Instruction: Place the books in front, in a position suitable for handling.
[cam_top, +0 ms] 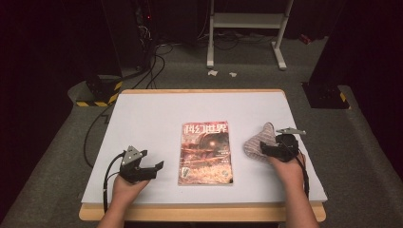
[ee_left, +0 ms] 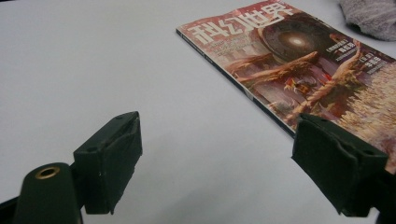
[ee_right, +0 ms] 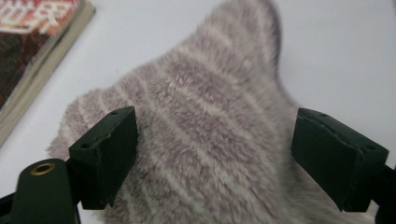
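Note:
A magazine [cam_top: 206, 153] with a reddish cover lies flat in the middle of the white table [cam_top: 142, 118]. To its right sits a crumpled, fuzzy striped cloth [cam_top: 259, 141]. My left gripper [cam_top: 154, 168] rests low on the table left of the magazine, open, jaws empty and aimed at the magazine's left edge [ee_left: 243, 88]. My right gripper [cam_top: 266, 149] is at the cloth's near right side, open. In the right gripper view the cloth [ee_right: 210, 140] lies between and beyond the wide-apart fingers [ee_right: 105, 156], which do not press on it.
The table's wooden front edge [cam_top: 199, 212] runs close to the forearms. Beyond the table are dark floor, cables [cam_top: 147, 66], a white stand's legs [cam_top: 244, 33] and a yellow-black striped base [cam_top: 97, 92].

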`<state>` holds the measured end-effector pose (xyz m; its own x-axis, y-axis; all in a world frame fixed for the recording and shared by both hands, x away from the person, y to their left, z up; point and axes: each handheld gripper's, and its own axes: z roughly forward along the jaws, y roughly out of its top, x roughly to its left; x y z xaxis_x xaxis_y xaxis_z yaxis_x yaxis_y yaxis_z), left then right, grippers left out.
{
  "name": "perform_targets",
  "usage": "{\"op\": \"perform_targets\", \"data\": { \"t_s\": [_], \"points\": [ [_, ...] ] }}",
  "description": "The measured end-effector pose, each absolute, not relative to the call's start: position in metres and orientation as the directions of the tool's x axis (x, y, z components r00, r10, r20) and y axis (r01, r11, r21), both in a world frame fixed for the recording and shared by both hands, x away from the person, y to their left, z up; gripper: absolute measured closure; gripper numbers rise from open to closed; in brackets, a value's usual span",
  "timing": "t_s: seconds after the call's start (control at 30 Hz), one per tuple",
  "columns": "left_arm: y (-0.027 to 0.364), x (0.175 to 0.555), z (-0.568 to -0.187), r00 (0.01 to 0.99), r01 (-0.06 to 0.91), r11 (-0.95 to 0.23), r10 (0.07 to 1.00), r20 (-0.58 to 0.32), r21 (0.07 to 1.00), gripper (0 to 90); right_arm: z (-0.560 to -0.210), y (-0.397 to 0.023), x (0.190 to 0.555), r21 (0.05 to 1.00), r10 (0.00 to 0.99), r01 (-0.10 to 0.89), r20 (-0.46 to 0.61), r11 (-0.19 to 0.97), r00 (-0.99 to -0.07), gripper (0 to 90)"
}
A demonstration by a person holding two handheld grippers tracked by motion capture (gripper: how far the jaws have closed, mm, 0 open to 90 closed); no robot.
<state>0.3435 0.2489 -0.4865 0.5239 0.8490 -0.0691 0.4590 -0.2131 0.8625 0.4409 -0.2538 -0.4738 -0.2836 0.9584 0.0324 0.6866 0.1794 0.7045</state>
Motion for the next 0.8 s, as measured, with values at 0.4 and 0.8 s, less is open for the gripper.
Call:
{"op": "perform_targets", "data": {
  "t_s": [0.4, 0.8],
  "points": [
    [0.243, 0.344, -0.488, 0.551, 0.475, -0.219, 0.829, -0.094, 0.852, 16.2, -0.491, -0.23, 0.426, 0.674, 0.961, 0.705, -0.03, 0.223, -0.276, 37.4],
    [0.239, 0.341, -0.488, 0.616, 0.455, -0.198, 0.774, -0.146, 0.868, 20.5, -0.489, -0.228, 0.41, 0.751, 0.958, 0.622, -0.052, 0.223, -0.281, 61.6]
  ]
}}
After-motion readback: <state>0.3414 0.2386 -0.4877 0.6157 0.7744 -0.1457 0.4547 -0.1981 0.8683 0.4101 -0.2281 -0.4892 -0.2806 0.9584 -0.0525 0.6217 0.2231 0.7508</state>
